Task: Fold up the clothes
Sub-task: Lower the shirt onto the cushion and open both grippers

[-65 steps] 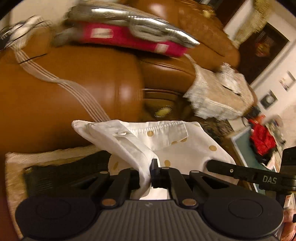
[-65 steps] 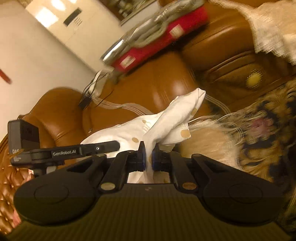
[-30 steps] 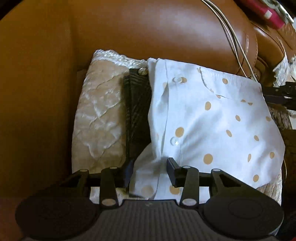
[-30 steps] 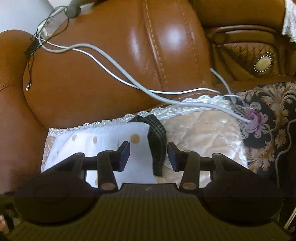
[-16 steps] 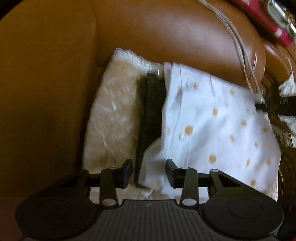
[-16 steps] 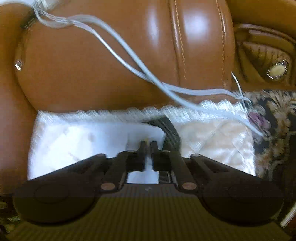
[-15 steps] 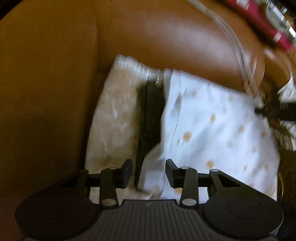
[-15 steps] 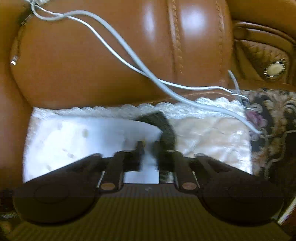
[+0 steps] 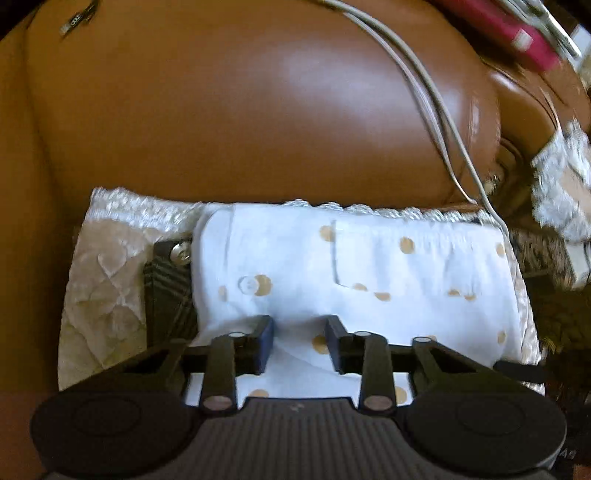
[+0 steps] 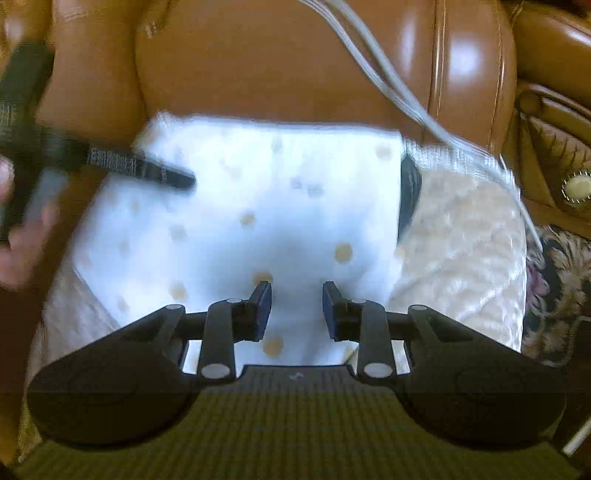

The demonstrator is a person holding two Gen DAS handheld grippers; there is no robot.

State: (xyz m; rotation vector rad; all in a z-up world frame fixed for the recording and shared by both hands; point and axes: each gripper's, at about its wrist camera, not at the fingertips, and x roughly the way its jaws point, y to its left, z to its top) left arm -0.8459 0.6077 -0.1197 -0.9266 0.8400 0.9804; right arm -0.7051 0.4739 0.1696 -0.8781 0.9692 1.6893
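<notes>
A white garment with tan polka dots (image 9: 369, 273) lies folded flat on a cream quilted seat cover (image 9: 103, 288) of a brown leather sofa. A dark plaid garment (image 9: 166, 291) lies under it, its edge showing at the left. My left gripper (image 9: 298, 341) is open, its jaws just above the white garment's near edge. In the right wrist view the white garment (image 10: 258, 206) fills the middle and the dark garment (image 10: 410, 192) peeks out at its right. My right gripper (image 10: 297, 306) is open over the garment's near part. The other gripper (image 10: 140, 168) crosses the upper left, blurred.
The sofa backrest (image 9: 240, 110) rises right behind the clothes. Grey cables (image 9: 436, 103) run down it to the seat's right corner. A red box (image 9: 517, 33) sits on top at the right. A patterned dark floral cover (image 10: 554, 280) lies to the right of the seat.
Both grippers let go of the white garment and it now lies flat. My right gripper, shut half a second ago, has opened. Both views have shifted to face the garment squarely.
</notes>
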